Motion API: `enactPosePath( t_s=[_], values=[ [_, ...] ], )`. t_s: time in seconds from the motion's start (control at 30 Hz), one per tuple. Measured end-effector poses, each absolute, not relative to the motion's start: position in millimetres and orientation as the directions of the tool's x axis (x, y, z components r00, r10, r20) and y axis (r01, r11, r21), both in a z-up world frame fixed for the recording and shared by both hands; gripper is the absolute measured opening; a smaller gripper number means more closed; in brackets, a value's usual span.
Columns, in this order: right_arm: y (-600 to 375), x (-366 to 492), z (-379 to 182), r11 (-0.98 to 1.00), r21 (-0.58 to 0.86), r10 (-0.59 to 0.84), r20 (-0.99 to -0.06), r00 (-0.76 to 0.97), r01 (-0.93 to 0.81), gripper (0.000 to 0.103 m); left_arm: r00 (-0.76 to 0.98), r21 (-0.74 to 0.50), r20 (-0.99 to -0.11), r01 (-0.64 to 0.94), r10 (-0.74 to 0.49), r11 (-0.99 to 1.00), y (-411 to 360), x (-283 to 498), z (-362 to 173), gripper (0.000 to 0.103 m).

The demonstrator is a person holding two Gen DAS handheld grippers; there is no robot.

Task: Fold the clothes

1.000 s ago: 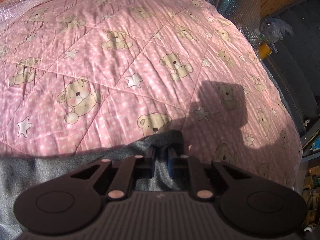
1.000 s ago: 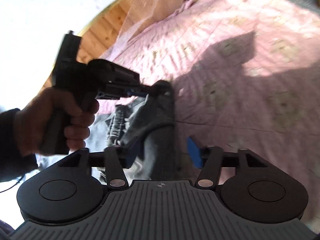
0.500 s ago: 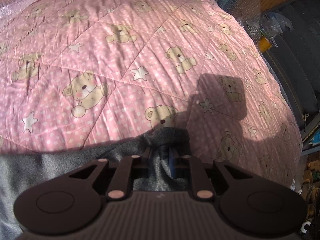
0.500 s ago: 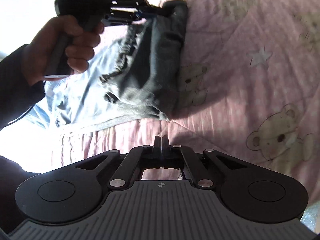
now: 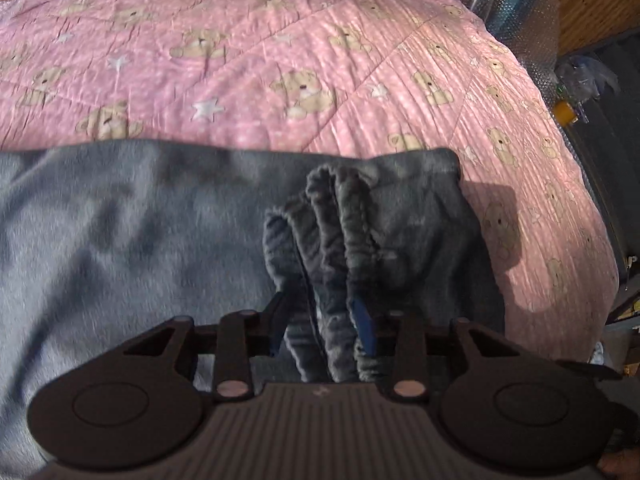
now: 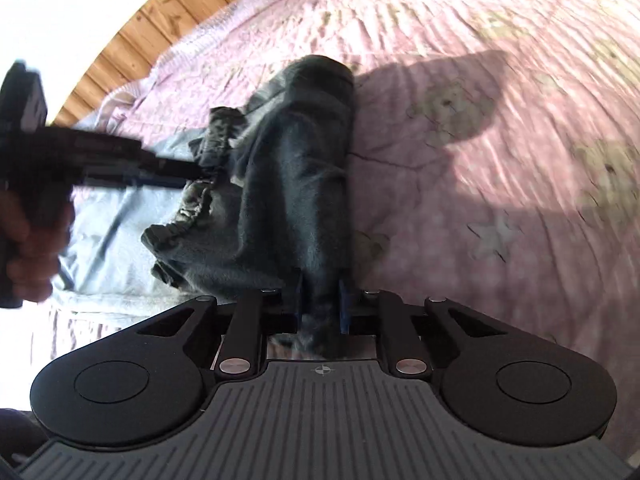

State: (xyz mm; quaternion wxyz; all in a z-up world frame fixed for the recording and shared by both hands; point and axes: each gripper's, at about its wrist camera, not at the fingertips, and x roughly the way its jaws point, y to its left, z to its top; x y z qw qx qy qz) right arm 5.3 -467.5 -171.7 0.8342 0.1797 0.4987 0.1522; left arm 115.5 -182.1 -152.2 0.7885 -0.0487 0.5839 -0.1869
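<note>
Grey fleece garment point(image 5: 168, 232) spread across the near part of a pink teddy-bear quilt point(image 5: 304, 52), folded edge toward the right. Left gripper point(image 5: 322, 320) parted to a middling gap, gathered elastic waistband point(image 5: 332, 240) lying between the blue pads, grip not clear. Right gripper point(image 6: 323, 304) narrowed and clamped on a dark fold of the same garment point(image 6: 296, 184). Wooden wall point(image 6: 152, 36) at far left.

Grey fleece garment point(image 5: 160, 240) is lying spread on pink bear-print quilt, w/ its right end folded over into a darker, thicker layer. Gathered elastic waistband point(image 5: 332, 248) is bunching up in ridges on top. Folded edge point(image 6: 320, 152) is running straight, casting shadow alongside.
</note>
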Motion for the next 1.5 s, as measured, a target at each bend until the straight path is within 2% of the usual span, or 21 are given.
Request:
enactPosePath(
  t_s=[0.17,0.2,0.23,0.27,0.33,0.37,0.4,0.43,0.5,0.57,0.7,0.8,0.83,0.87,0.9,0.93,1.07,1.1,1.23,1.33,1.5],
  values=[
    [-463.0,13.8,-154.7,0.888,0.448,0.439,-0.765,0.472,-0.099,0.023,0.271,-0.285,-0.896,0.255,-0.351,0.924,-183.2,110.2,-160.3,0.027],
    [-462.7,13.3,-152.2,0.88,0.465,0.453,-0.754,0.475,-0.101,0.03,0.275,-0.281,-0.897,0.25,-0.346,0.927,-181.9,112.5,-163.1,0.028],
    [-461.7,15.4,-152.2,0.876,0.473,0.458,-0.748,0.48,-0.098,0.047,0.266,-0.294,-0.897,0.238,-0.353,0.926,-179.6,115.3,-165.0,0.028],
    [-459.9,18.6,-153.6,0.876,0.472,0.455,-0.748,0.484,-0.094,0.05,0.25,-0.303,-0.899,0.237,-0.359,0.923,-178.2,117.6,-165.2,0.028],
    [-452.9,24.4,-159.6,0.877,0.472,0.458,-0.757,0.465,-0.096,0.043,0.229,-0.275,-0.912,0.275,-0.341,0.921,-179.5,119.7,-159.1,0.028],
    [-448.6,24.6,-157.9,0.886,0.452,0.446,-0.764,0.466,-0.106,0.019,0.242,-0.265,-0.91,0.284,-0.336,0.921,-178.2,119.9,-150.3,0.026],
    [-444.1,24.7,-155.4,0.896,0.429,0.431,-0.771,0.469,-0.117,0.013,0.265,-0.259,-0.904,0.287,-0.336,0.922,-175.8,119.7,-138.7,0.029],
    [-439.5,24.8,-152.8,0.905,0.406,0.416,-0.777,0.472,-0.128,0.01,0.289,-0.252,-0.897,0.289,-0.335,0.924,-173.3,119.5,-127.1,0.033],
    [-427.8,21.0,-139.8,0.926,0.336,0.375,-0.78,0.501,-0.171,0.008,0.272,-0.245,-0.901,0.328,-0.339,0.912,-183.9,123.1,-124.3,0.06],
    [-411.5,12.9,-121.0,0.941,0.248,0.336,-0.768,0.546,-0.23,0.007,0.241,-0.239,-0.908,0.375,-0.343,0.896,-197.8,127.6,-125.8,0.071],
    [-369.8,-2.0,-97.2,0.932,0.123,0.319,-0.728,0.607,-0.341,0.007,0.179,-0.231,-0.921,0.464,-0.346,0.855,-225.6,136.7,-128.8,0.072],
    [-338.0,-11.1,-91.5,0.907,0.07,0.342,-0.701,0.626,-0.416,0.007,0.133,-0.227,-0.93,0.528,-0.343,0.818,-246.5,143.4,-131.1,0.067],
    [-329.8,-14.5,-91.9,0.897,0.063,0.356,-0.69,0.63,-0.438,0.007,0.118,-0.226,-0.932,0.549,-0.342,0.805,-253.5,145.7,-131.8,0.056],
    [-322.5,-17.1,-92.5,0.887,0.065,0.374,-0.679,0.631,-0.456,0.007,0.102,-0.225,-0.935,0.569,-0.339,0.791,-260.4,147.9,-132.6,0.02],
    [-316.2,-18.5,-93.9,0.882,0.071,0.386,-0.674,0.63,-0.465,0.007,0.102,-0.229,-0.933,0.573,-0.346,0.787,-254.8,147.8,-132.1,0.012],
    [-311.6,-19.2,-95.1,0.881,0.077,0.392,-0.673,0.628,-0.467,0.007,0.113,-0.255,-0.921,0.552,-0.374,0.794,-238.3,148.1,-128.3,0.011],
    [-317.2,-27.9,-79.6,0.861,0.209,0.487,-0.601,0.634,-0.463,0.044,0.186,-0.389,-0.856,0.384,-0.483,0.837,-128.7,145.9,-102.6,0.011],
    [-322.6,-30.1,-73.4,0.847,0.272,0.524,-0.569,0.634,-0.456,0.046,0.187,-0.412,-0.851,0.343,-0.491,0.844,-100.6,145.3,-104.7,0.011],
    [-312.5,-9.6,-89.6,0.843,0.388,0.538,-0.597,0.595,-0.372,0.044,0.167,-0.522,-0.814,0.212,-0.557,0.826,-29.6,153.9,-146.4,0.013],
    [-288.3,14.3,-121.9,0.874,0.369,0.485,-0.69,0.537,-0.316,0.023,0.162,-0.568,-0.792,0.156,-0.588,0.808,-10.8,159.9,-166.9,0.019],
    [-253.5,4.7,-164.7,0.886,0.299,0.428,-0.821,0.376,-0.355,0.021,0.236,-0.531,-0.804,0.124,-0.545,0.838,12.2,160.7,-158.8,0.034]
  ],
)
